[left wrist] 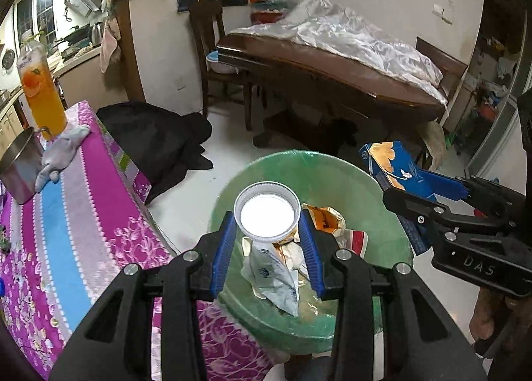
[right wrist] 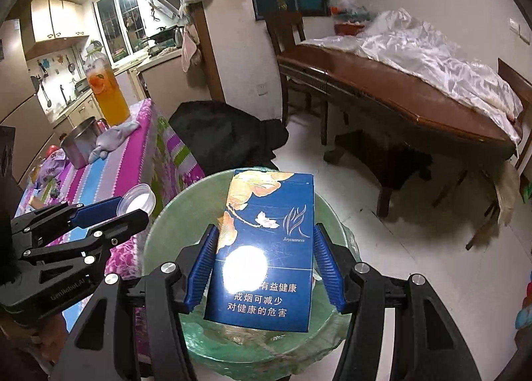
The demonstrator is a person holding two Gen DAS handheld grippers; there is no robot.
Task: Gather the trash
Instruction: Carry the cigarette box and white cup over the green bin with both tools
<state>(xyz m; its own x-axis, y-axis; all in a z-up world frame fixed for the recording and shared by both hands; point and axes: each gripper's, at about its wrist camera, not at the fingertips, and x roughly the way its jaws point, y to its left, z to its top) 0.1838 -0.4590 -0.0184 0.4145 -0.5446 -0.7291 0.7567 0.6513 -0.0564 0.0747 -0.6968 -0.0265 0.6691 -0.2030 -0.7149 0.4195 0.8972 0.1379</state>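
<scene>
Over the green bin [left wrist: 332, 178], both of your grippers hold trash, ready to drop.
Left gripper [left wrist: 267, 234] pinches one white cap [left wrist: 267, 217]; right gripper [right wrist: 262, 268] clamps one blue carton [right wrist: 266, 248]. Center each above the opening beside the table [left wrist: 76, 214], then let go. Count: two grippers, two pieces held, one bin, several wrappers [left wrist: 276, 274] inside.

Your left gripper [left wrist: 268, 241] and right gripper [right wrist: 264, 264] are built the same: chunky matte black arms with cut-out slots, round silver screws at the joints, and ribbed blue pads [left wrist: 222, 248] on the inside of each finger. You've got white "DAS" lettering on the right one, "GenRobot.AI" on the left.
</scene>
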